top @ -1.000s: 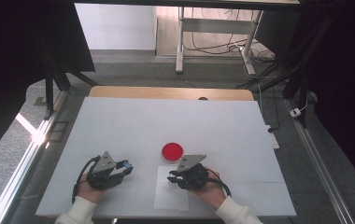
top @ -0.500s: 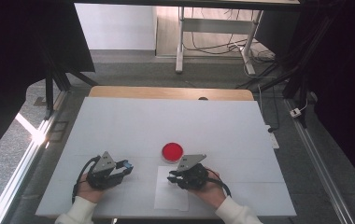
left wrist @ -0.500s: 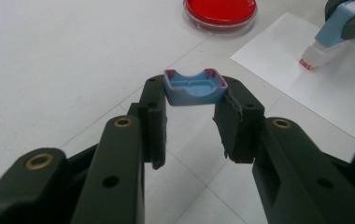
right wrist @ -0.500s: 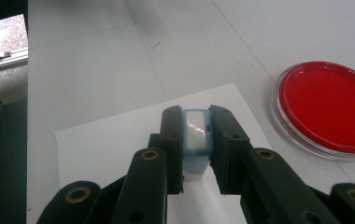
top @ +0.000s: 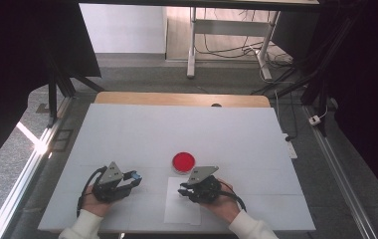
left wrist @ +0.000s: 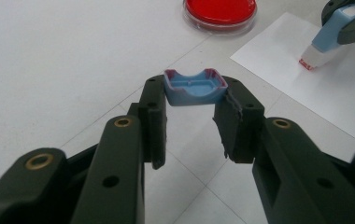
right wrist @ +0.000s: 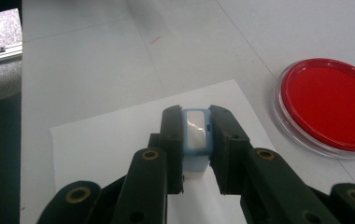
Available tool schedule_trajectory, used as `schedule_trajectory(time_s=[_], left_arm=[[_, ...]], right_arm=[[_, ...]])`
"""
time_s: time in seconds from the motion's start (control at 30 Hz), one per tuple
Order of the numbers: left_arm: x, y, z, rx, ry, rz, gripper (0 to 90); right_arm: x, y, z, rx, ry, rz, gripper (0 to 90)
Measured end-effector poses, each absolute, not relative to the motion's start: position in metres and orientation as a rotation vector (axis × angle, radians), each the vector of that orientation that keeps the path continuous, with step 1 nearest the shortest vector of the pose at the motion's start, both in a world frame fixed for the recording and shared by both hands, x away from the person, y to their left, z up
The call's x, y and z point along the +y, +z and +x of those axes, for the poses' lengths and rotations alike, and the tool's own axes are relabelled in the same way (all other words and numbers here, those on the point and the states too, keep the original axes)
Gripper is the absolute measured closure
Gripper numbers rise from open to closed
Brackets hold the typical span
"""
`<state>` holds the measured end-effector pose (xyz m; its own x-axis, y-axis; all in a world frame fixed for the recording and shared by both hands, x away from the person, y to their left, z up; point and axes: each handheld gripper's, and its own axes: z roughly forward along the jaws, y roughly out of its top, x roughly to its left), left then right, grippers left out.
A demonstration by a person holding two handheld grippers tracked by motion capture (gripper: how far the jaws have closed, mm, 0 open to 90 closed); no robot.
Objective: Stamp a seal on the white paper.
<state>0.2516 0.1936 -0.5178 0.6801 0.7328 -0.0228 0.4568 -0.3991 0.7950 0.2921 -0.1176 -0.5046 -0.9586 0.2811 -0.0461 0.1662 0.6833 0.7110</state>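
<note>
Nothing moved; red dish (top: 183,161) beside paper (top: 182,211)

The person is wearing white sleeves (top: 80,228). The left gripper (left wrist: 192,100) and right gripper (right wrist: 195,126) are showing black jaws with brass-coloured rivets and small holes; each is carrying a grey three-cornered plate (top: 111,172) and trailing a black cable (top: 83,191).

A sheet of paper (top: 182,206) lies on the counter (top: 187,129) near its front edge. Just behind it sits a dish (top: 183,161). The right hand-held gripper (top: 183,190) holds a stamp (right wrist: 195,135) on the paper; the left hand-held gripper (top: 135,177), left of the sheet, holds the cap (left wrist: 195,87).
</note>
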Motion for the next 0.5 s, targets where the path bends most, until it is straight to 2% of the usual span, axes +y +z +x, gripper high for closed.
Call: schedule_trajectory(time_s=[0.5], left_arm=[[0.1936,-0.5175,0.2511,0.918,0.424,2.060,64.4]], right_arm=[[-0.1183,-0.5060,0.2932,2.751,1.149,0.387,75.6]])
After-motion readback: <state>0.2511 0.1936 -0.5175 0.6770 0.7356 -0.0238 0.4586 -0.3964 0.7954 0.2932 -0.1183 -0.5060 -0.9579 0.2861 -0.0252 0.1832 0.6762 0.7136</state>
